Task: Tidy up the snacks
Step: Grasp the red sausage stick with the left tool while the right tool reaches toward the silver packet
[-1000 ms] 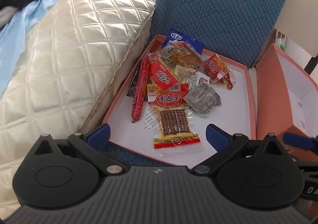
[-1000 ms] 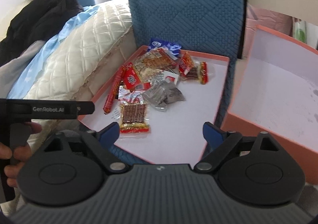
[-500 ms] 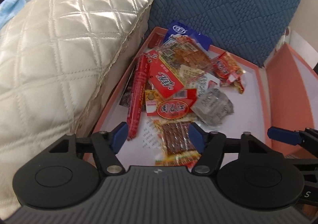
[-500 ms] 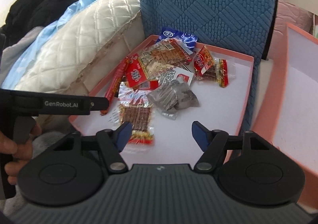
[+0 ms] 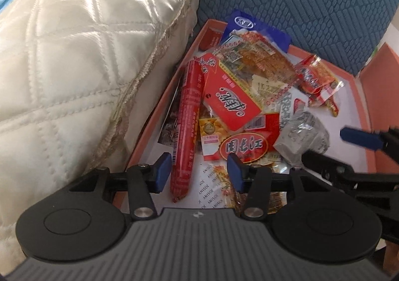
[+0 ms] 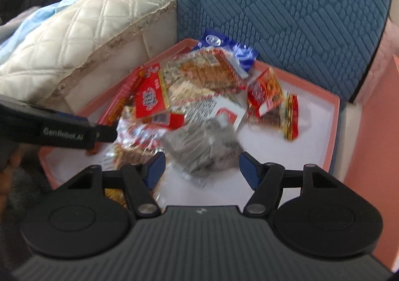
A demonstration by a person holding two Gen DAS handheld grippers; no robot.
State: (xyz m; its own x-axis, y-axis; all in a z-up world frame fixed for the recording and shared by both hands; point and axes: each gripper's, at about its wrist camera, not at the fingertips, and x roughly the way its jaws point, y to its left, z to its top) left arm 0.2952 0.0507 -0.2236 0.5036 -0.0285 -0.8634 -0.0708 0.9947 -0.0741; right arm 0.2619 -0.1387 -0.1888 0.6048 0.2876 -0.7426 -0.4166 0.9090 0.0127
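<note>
The left tongs are closing, their blue pads on either side of the lower end of a long red sausage stick, which lies between them but is not yet pressed. The right tongs stand partly open above a crumpled silver packet, with nothing gripped; that view is blurred. Both snacks lie in a shallow pink-rimmed tray with a white floor, among a loose heap: a red packet with white script, a red-and-yellow packet with an oval label, a clear packet of brown strips, a blue wrapper at the far end and a small red-orange packet toward the far right. The sausage stick runs along the tray's left side. A quilted cream bedspread presses against the tray on the left, and a teal textured cushion stands behind it.
</note>
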